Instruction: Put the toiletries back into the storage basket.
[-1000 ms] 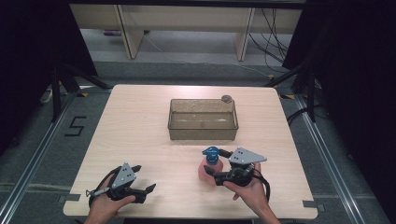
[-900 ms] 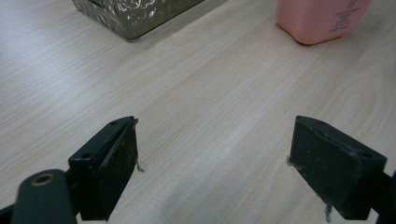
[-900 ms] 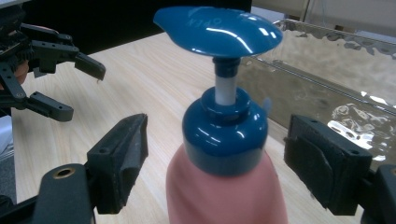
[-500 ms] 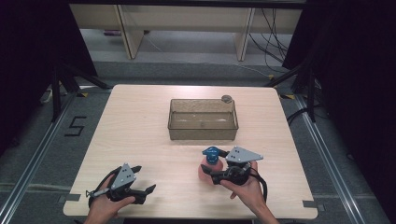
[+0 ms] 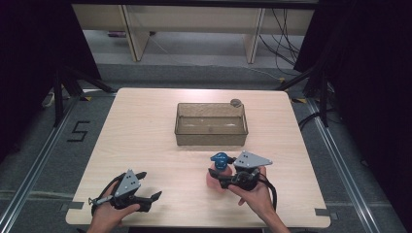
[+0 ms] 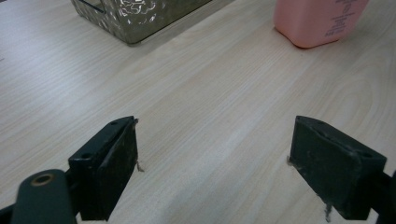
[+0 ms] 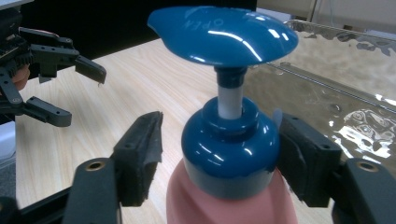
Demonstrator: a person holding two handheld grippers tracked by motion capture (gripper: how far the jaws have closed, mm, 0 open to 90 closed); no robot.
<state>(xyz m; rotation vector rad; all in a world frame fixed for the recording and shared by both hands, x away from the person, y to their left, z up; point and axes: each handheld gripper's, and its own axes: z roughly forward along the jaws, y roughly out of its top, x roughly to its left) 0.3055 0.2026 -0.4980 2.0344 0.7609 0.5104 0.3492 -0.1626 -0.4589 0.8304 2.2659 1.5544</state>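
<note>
A pink pump bottle (image 5: 214,181) with a blue collar and pump head (image 7: 224,32) stands upright on the table, near its front right. My right gripper (image 5: 217,175) reaches in level from the right, and its jaws have just been closing with the blue collar (image 7: 229,144) between them. The right pad (image 7: 299,158) sits against the collar, while the left pad (image 7: 142,154) stands a little off it. My left gripper (image 5: 149,185) rests open at the front left with bare wood between its pads (image 6: 112,168). It also appears far off (image 7: 84,95) in the right gripper view.
A clear, empty rectangular bin (image 5: 211,124) sits at mid table behind the bottle, and a small grey round object (image 5: 236,102) lies at its far right corner. The wooden table (image 5: 145,131) ends just behind both hands. The bottle's base (image 6: 317,21) and the bin's corner (image 6: 135,16) appear ahead of the left gripper.
The right gripper's jaws stand narrower around the bottle's collar than before. Both hands stay where they were.
</note>
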